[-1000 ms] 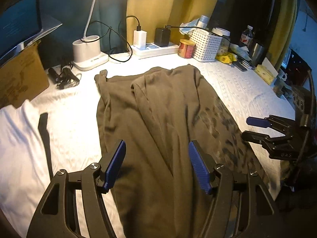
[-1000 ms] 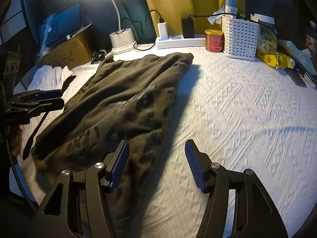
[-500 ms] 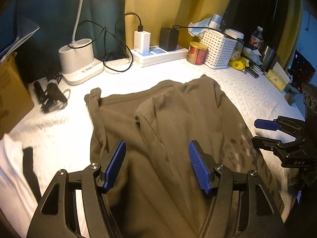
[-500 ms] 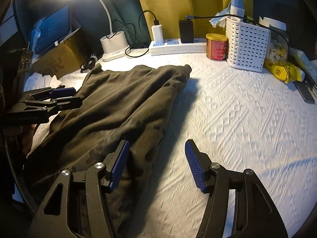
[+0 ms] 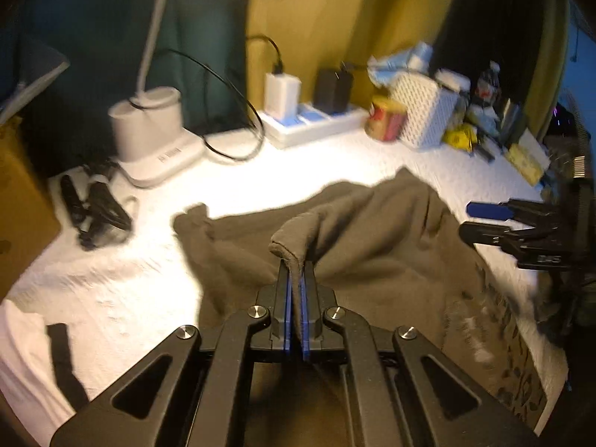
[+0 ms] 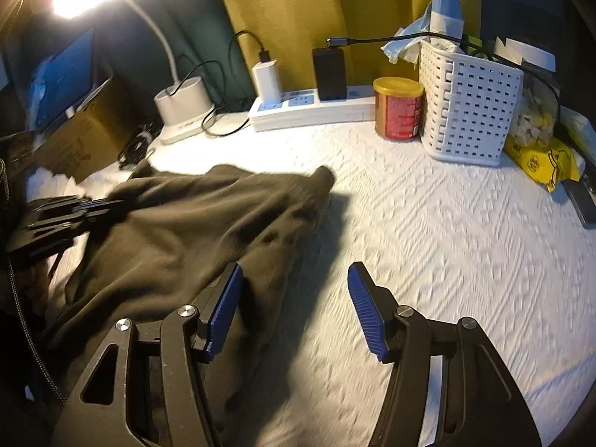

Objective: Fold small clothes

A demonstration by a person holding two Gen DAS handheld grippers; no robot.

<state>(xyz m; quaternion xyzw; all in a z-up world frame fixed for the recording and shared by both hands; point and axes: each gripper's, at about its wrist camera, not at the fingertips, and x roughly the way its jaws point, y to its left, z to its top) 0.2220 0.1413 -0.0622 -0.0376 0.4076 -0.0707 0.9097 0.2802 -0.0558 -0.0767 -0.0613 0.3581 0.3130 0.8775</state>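
Observation:
A dark olive garment lies spread on the white textured cover. My left gripper is shut on a raised fold of that garment, and the cloth bulges up between the blue pads. In the right wrist view the garment fills the left half. My right gripper stands open over the garment's right edge, its left pad above cloth and its right pad above the bare cover, with nothing pinched. Each gripper shows in the other's view: the right gripper at the far right, the left gripper at the far left.
Along the back stand a white lamp base, a power strip with chargers, a red tin and a white perforated basket. A cardboard box sits at the left. A tangle of black cables lies near the lamp.
My left gripper moved forward over the garment and closed on a fold of it, lifting the cloth into a ridge. My right gripper moved forward along the garment's right edge and stayed open.

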